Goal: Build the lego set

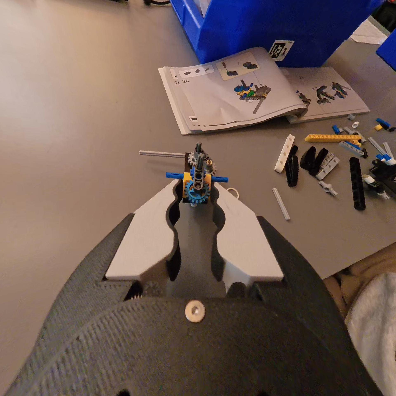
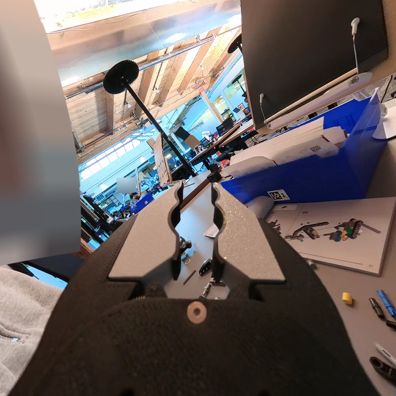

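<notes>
My left gripper is shut on a small lego assembly: a yellow block with a blue gear, grey gears, dark upright beams and blue axles sticking out each side. It is held at the fingertips over the grey table. A long grey axle juts left from the assembly. My right gripper is open and empty, raised and tilted up above the table's far edge. The open instruction booklet lies beyond the assembly and also shows in the right wrist view.
A blue bin stands behind the booklet. Loose parts lie to the right: a white beam, a yellow beam, black beams, a grey axle. A small yellow piece and a blue axle lie near the right gripper. Some 35 centimetres of space lies between my two pairs of fingers. Measured from the fingertips, the small yellow piece is 20 centimetres or so from the right gripper and 35 centimetres from the left. Look for it in the left wrist view too.
</notes>
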`<state>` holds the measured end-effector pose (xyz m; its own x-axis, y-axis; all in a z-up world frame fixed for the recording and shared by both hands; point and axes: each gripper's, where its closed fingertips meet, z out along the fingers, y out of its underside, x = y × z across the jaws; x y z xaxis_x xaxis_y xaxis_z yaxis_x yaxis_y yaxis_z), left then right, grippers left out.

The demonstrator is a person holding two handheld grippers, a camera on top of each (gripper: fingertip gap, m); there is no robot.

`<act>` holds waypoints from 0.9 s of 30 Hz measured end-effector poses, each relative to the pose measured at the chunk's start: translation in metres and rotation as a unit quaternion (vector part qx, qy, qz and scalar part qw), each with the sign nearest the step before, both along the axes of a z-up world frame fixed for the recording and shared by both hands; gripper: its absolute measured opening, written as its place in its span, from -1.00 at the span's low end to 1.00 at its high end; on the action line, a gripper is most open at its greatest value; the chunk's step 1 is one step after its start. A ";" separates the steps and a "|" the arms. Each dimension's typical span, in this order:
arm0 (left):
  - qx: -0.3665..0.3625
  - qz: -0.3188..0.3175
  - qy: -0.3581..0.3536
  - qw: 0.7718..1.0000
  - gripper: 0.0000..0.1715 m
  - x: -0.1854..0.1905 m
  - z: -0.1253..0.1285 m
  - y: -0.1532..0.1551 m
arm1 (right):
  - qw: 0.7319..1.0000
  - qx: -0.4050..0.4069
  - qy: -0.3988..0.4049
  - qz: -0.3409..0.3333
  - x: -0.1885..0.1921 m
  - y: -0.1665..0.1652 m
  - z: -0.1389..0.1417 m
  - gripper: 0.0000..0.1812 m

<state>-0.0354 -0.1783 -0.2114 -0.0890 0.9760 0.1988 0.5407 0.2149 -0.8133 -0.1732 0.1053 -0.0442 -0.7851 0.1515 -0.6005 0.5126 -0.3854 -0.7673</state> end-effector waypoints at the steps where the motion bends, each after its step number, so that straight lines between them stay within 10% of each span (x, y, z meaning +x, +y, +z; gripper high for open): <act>1: 0.001 0.002 -0.002 1.000 -0.73 -0.001 -0.001 0.000 | 1.000 0.000 0.000 0.000 0.000 0.000 0.000 -0.73; 27: 0.045 0.001 -0.013 0.999 -0.63 0.005 -0.003 0.023 | 1.000 -0.009 -0.001 -0.006 0.001 0.007 0.001 -0.74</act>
